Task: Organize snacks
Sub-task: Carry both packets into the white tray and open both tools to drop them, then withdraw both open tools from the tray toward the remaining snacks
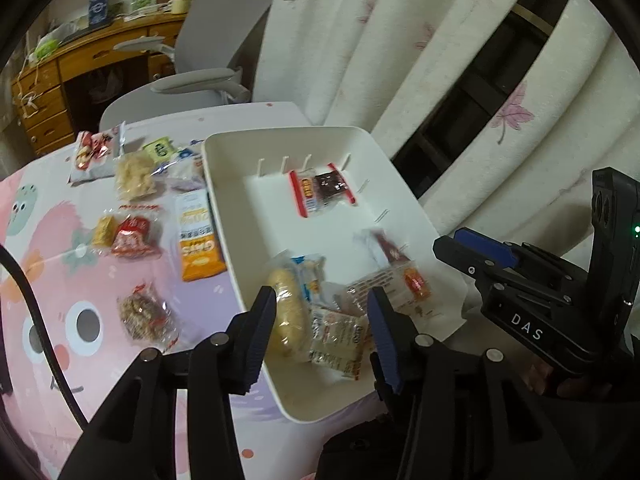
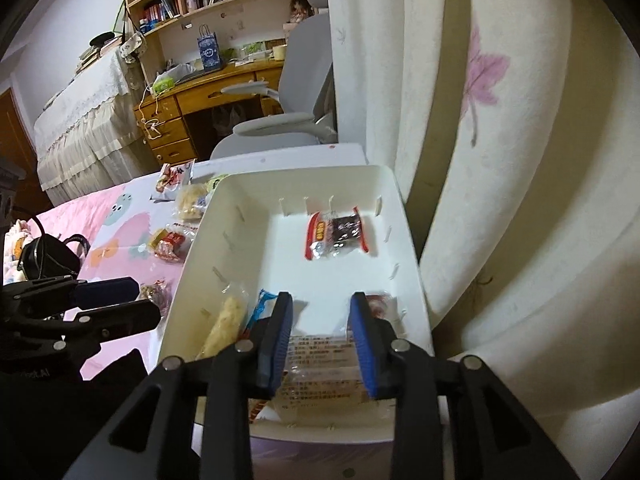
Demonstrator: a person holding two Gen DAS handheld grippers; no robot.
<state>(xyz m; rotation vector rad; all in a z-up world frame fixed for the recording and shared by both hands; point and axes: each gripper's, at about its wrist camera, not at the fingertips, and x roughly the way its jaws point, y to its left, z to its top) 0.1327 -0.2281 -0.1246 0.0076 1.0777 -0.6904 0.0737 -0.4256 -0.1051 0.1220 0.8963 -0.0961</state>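
A white tray (image 1: 221, 216) (image 2: 188, 264) stands on the pink cartoon tablecloth (image 1: 48, 264). It holds a red-edged chocolate packet (image 1: 322, 192) (image 2: 336, 232), a long pale bread stick (image 1: 286, 312) (image 2: 226, 328), a white wrapper (image 1: 340, 340) and a clear printed packet (image 1: 384, 284) (image 2: 320, 364). My left gripper (image 1: 320, 304) (image 2: 150, 304) hovers open over the tray's near left corner with nothing between its pads. Over the tray's near right end my right gripper (image 2: 320, 308) (image 1: 444, 246) is open; the clear printed packet lies on the tray floor under its jaws.
Several loose snacks lie left of the tray: an orange packet (image 1: 198, 236), a red one (image 1: 132, 236), a nut bar (image 1: 144, 316). A cream curtain (image 1: 440, 60) hangs close behind the tray. A grey chair (image 1: 208, 76) and a wooden desk (image 1: 80, 72) stand beyond. A black cable (image 1: 40, 320) crosses the cloth.
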